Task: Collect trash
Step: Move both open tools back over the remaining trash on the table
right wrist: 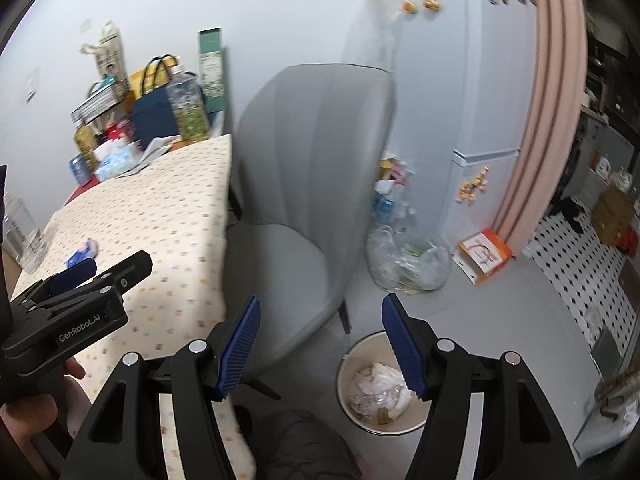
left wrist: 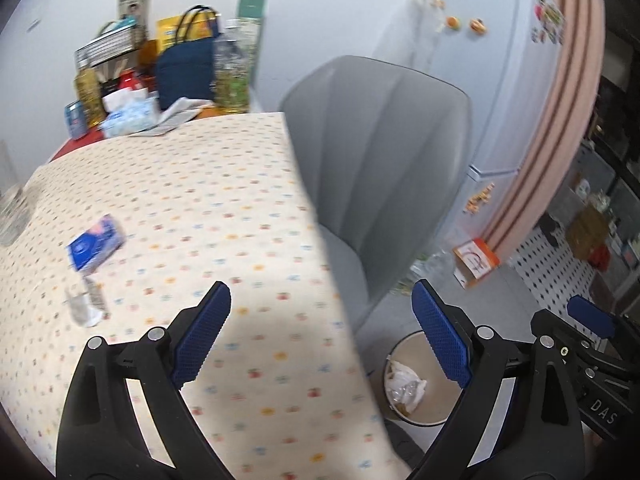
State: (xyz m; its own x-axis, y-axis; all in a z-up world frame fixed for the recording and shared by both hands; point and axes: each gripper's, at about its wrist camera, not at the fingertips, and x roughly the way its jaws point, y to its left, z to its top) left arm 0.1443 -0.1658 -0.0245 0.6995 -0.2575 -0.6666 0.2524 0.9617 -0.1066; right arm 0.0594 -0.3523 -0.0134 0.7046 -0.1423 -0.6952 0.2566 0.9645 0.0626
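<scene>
Blue-padded, my left gripper gapes empty over the dotted cloth tabletop's right edge; my right gripper hangs released. Crumpled white trash sits in the round cream bin on open floor near the grey chair.

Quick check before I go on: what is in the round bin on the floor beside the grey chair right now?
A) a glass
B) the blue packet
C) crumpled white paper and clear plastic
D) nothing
C: the right wrist view looks down into the round bin, which holds crumpled white paper and clear plastic; the blue packet lies on the table.
</scene>
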